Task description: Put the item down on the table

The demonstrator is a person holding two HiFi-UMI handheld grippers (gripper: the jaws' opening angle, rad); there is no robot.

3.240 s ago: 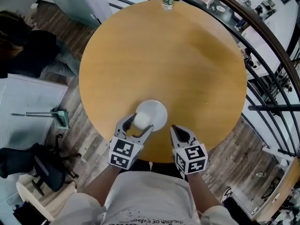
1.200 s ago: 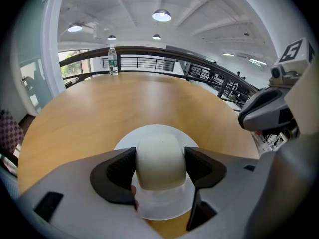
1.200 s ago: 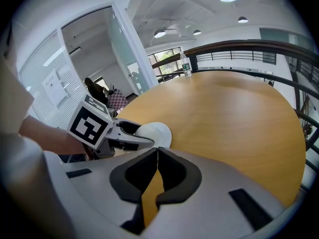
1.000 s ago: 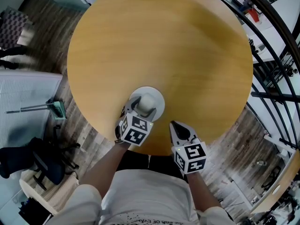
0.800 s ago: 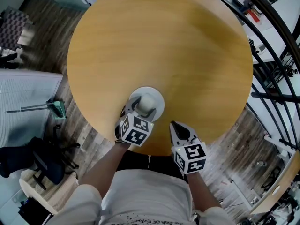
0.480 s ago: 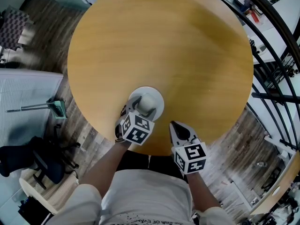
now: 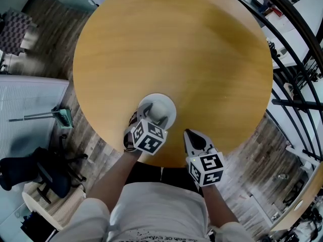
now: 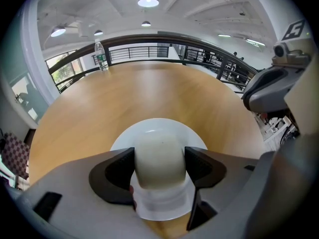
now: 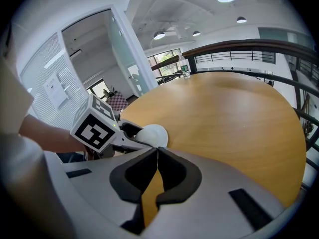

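Since about three seconds ago the left hand-held gripper (image 8: 159,166) has tipped steeper over the plate (image 8: 149,126), so that in the head view its marker cube now covers much of its jaws. Over the last half second hardly anything has shifted. Its jaws stand moderately apart and are clamped on the white rounded item (image 7: 158,108), one dark pad against each side. The item sits between the jaw tips, directly above the near half of the plate; whether it touches the plate cannot be told. The plate lies on the round wooden counter (image 7: 202,59), close to its near edge. The right hand-held gripper (image 9: 157,151) is clenched with nothing between its jaws, the tips meeting. It hangs over the counter's near edge, just right of the left one and apart from the plate. Counted: two hand-held grippers, one item, one plate, and one water bottle (image 8: 101,55) at the counter's far edge.
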